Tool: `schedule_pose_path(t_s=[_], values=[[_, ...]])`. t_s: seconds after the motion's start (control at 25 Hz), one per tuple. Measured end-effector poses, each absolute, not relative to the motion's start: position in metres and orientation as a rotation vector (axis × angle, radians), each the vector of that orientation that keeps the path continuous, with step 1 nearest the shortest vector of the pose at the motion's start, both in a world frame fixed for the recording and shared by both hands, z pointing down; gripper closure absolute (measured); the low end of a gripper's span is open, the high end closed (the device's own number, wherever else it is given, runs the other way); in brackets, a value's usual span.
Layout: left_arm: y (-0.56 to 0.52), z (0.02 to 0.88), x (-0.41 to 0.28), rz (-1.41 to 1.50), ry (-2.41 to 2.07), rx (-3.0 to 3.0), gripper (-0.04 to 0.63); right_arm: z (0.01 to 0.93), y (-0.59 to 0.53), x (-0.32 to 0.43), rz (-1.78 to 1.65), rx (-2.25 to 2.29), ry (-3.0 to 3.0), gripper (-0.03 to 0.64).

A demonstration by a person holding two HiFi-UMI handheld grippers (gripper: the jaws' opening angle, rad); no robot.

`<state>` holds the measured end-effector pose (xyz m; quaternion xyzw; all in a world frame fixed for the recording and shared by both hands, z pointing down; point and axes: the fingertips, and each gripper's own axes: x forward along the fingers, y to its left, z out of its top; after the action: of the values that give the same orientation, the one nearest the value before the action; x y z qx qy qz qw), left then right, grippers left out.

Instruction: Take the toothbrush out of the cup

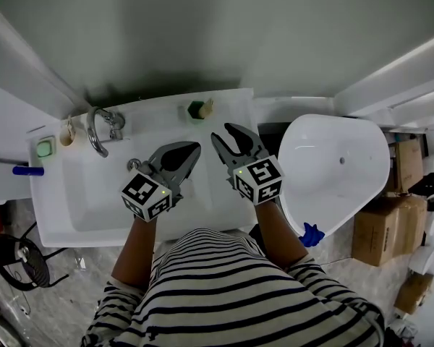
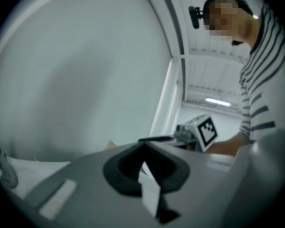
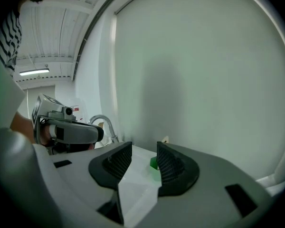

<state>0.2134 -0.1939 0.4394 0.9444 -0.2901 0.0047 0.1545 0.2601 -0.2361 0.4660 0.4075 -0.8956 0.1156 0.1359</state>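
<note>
A green cup (image 1: 196, 110) stands on the back rim of the white sink (image 1: 72, 215), and a pale toothbrush (image 1: 207, 107) sticks out of it. In the head view my right gripper (image 1: 224, 132) is open just in front of the cup, a short gap away, with nothing between its fingers. The right gripper view shows the cup (image 3: 154, 164) through the gap of my right gripper (image 3: 144, 154), with the brush tip (image 3: 165, 139) above the right finger. My left gripper (image 1: 195, 149) hovers shut over the basin, left of the right one; in its own view my left gripper (image 2: 143, 148) holds nothing.
A chrome faucet (image 1: 98, 130) rises at the sink's back left, with a beige holder (image 1: 67, 133) and a green soap (image 1: 45, 148) beside it. A white toilet-like bowl (image 1: 336, 168) sits to the right, cardboard boxes (image 1: 380, 226) beyond. The wall runs close behind the sink.
</note>
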Motion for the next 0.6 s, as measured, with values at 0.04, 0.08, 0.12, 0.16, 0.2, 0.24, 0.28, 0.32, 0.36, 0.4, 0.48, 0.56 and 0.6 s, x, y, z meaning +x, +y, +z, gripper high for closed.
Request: schedule_pose_path(t_s=[0.04, 0.08, 0.12, 0.16, 0.2, 0.24, 0.28, 0.32, 0.36, 0.4, 0.48, 0.56, 0.6], values=[[-0.196, 0.439, 0.212, 0.011, -0.833, 2.707, 0.588, 0.467, -0.24, 0.26, 0.334, 1.185, -2.587, 0.482], [-0.198, 0.439, 0.211, 0.009, -0.834, 2.707, 0.588, 0.468, -0.243, 0.259, 0.334, 1.188, -2.581, 0.472], [-0.2, 0.438, 0.21, 0.008, -0.834, 2.707, 0.588, 0.469, -0.246, 0.257, 0.335, 1.19, -2.576, 0.462], [-0.2, 0.438, 0.208, 0.007, -0.833, 2.707, 0.589, 0.47, -0.249, 0.256, 0.337, 1.192, -2.572, 0.452], [-0.201, 0.438, 0.207, 0.007, -0.833, 2.706, 0.588, 0.472, -0.251, 0.255, 0.341, 1.194, -2.569, 0.446], [-0.202, 0.439, 0.206, 0.007, -0.832, 2.704, 0.589, 0.473, -0.254, 0.254, 0.345, 1.197, -2.567, 0.442], [-0.204, 0.439, 0.205, 0.008, -0.832, 2.701, 0.588, 0.475, -0.256, 0.253, 0.348, 1.199, -2.564, 0.437], [-0.205, 0.44, 0.203, 0.009, -0.831, 2.699, 0.589, 0.477, -0.259, 0.252, 0.351, 1.2, -2.559, 0.433], [-0.207, 0.44, 0.202, 0.01, -0.83, 2.696, 0.589, 0.479, -0.262, 0.251, 0.354, 1.201, -2.553, 0.428], [-0.21, 0.441, 0.2, 0.012, -0.829, 2.694, 0.588, 0.481, -0.265, 0.25, 0.359, 1.201, -2.547, 0.422], [-0.214, 0.442, 0.197, 0.014, -0.827, 2.687, 0.588, 0.485, -0.271, 0.248, 0.369, 1.203, -2.539, 0.416], [-0.218, 0.443, 0.195, 0.014, -0.825, 2.68, 0.588, 0.488, -0.277, 0.247, 0.377, 1.206, -2.532, 0.411], [-0.221, 0.443, 0.194, 0.013, -0.824, 2.677, 0.589, 0.489, -0.28, 0.247, 0.381, 1.207, -2.53, 0.411]])
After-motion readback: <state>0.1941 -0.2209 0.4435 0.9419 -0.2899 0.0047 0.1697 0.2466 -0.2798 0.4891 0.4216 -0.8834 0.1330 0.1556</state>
